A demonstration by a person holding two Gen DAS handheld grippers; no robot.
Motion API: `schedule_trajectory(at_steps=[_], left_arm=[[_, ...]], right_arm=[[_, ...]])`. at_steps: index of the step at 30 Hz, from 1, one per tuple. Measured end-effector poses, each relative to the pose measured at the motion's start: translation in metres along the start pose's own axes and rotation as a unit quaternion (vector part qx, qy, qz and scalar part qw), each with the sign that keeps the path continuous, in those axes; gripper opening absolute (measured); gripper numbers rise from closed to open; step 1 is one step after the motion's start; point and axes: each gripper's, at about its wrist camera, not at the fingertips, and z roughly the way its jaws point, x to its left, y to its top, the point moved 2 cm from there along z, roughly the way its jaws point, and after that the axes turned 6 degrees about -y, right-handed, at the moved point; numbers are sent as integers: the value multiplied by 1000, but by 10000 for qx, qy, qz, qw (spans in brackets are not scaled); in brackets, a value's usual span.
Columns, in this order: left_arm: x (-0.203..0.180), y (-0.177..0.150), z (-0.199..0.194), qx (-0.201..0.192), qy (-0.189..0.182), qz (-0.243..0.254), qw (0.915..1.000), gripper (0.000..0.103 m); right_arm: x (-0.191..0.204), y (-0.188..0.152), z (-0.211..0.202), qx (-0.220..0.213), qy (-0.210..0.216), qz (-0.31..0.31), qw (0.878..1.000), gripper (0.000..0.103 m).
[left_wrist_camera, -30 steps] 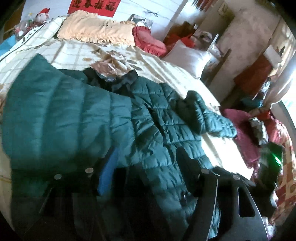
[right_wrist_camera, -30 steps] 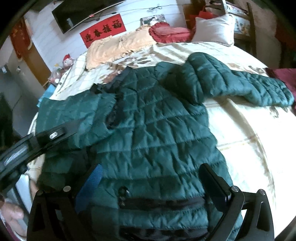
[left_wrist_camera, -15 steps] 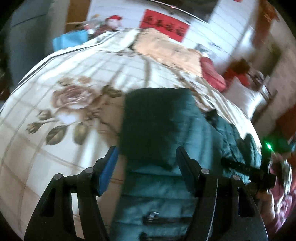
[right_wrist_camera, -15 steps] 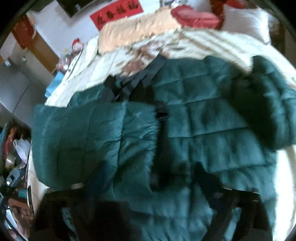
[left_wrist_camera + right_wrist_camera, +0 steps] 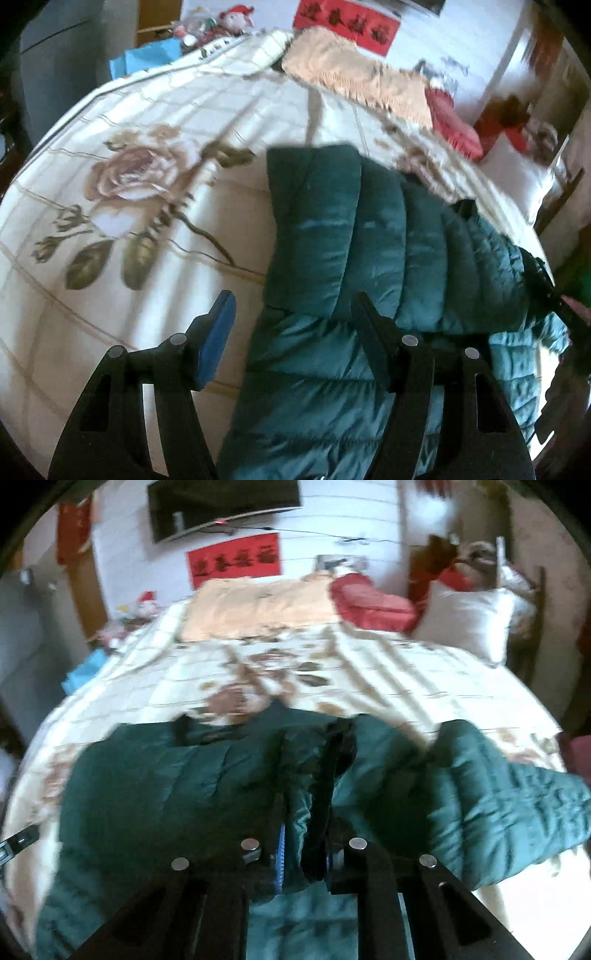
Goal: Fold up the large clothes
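Observation:
A dark green quilted jacket (image 5: 373, 240) lies on a floral bedsheet (image 5: 129, 177), one sleeve folded over its body. My left gripper (image 5: 291, 317) is open above the jacket's left edge, the blue pad over the sheet and the black finger over the fabric, with no pinch. In the right wrist view the jacket (image 5: 166, 794) fills the foreground, and its other sleeve (image 5: 509, 797) trails off to the right. My right gripper (image 5: 301, 812) has its jaws closing on a raised ridge of green fabric near the jacket's front opening, which sits squeezed between the pads.
At the head of the bed lie a beige pillow (image 5: 258, 605), a red cushion (image 5: 369, 602) and a white pillow (image 5: 469, 620). Toys and a blue bag (image 5: 155, 59) sit beside the bed's left side. A red banner (image 5: 232, 559) and a screen hang on the wall.
The left gripper swung from over the jacket's body to its left edge above the sheet. The right gripper's jaws went from wide apart to pinched on a fold of the jacket.

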Motion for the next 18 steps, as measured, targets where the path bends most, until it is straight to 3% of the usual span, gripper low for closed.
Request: schedule_trajectory(at_steps=[3,5,7,8,12,16,18], left_arm=[[-5,-2,11,161,58,38,9998,65],[-9,-1,6,67,38,66,9999,65],[-15,4,-4,-148,83,185,9997,65],[-17,8,-5,-214,102,227,9995,65],[-32,22,-2,-368,151,347,9986,65],[-45,28,18,-359,248,432,9981,65],[-47,29,29,-321,339,455,9979,65]], right_arm=[[-8,-14,30,511,-3,74,9987,14],[-14,-18,30,637,71,242,9977,17],[-25,-16,17,476,16,460,9978,57],[-28,-15,6,307,32,530,9981,61],[-7,-4,-27,-86,410,241,9988,62],[41,-1,-24,32,954,-210,9952,62],[61,-1,-13,22,954,-418,9946,62]])
